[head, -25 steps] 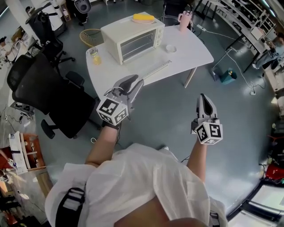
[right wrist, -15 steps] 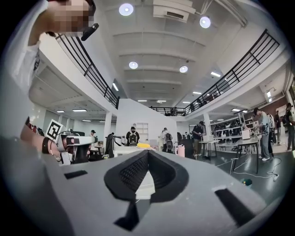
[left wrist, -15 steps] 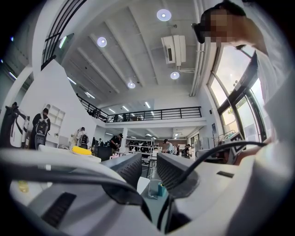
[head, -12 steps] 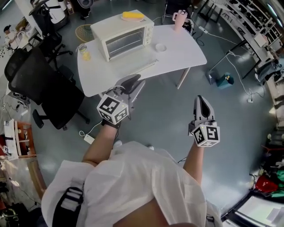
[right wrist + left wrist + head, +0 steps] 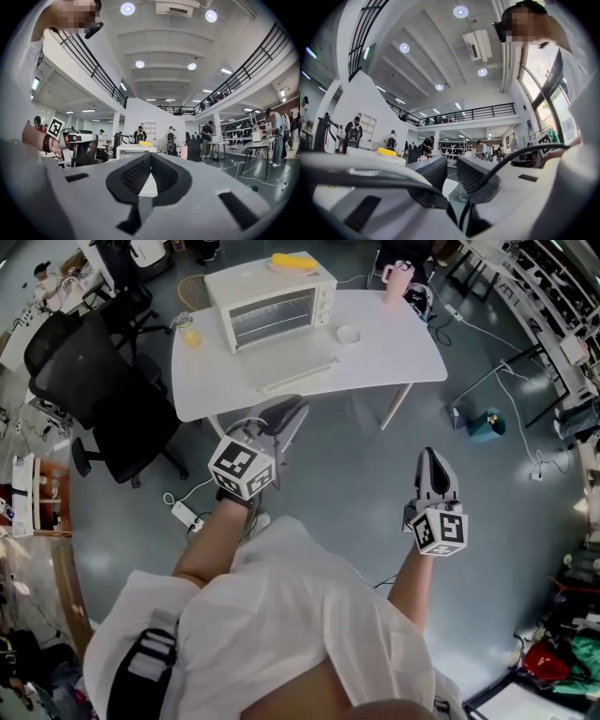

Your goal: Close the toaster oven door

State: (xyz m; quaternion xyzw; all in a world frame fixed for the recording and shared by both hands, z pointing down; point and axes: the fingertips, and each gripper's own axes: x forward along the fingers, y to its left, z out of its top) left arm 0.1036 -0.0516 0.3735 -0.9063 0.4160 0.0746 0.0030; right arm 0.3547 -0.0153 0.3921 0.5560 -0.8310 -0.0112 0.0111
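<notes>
Toaster oven (image 5: 272,296) sits on the white table (image 5: 394,352) at 12 o'clock from the person, toward the table's far-left part. Its glass front faces the person. The door looks upright against the oven body; too far off to tell if there's a gap.

A yellow thing (image 5: 292,261) lies on the oven roof. A jar (image 5: 191,333) with yellow contents stands at the oven's 9 o'clock, near the table edge. A small white dish (image 5: 349,335) is at the oven's 3 o'clock, apart from it. A pink cup (image 5: 397,279) stands at the table's far edge, about 2 o'clock from the oven. A long pale strip (image 5: 300,375) lies flat on the table at the oven's 6 o'clock, angled. A black office chair (image 5: 98,395) stands on the floor at 9 o'clock of the table.

Both grippers are over bare grey floor (image 5: 356,465), short of the table and well apart from the oven, touching nothing.

Left gripper (image 5: 281,418) is at 11 o'clock from the person, near the table's front edge and pointing at it. Its pads (image 5: 431,171) stand a narrow gap apart with nothing between them; only the distant room shows through.

Right gripper (image 5: 432,463) is at 1 o'clock, pointing ahead. Its jaw tips are pressed together and it is empty. In the right gripper view the oven shows far beyond the tips at 11 o'clock.
</notes>
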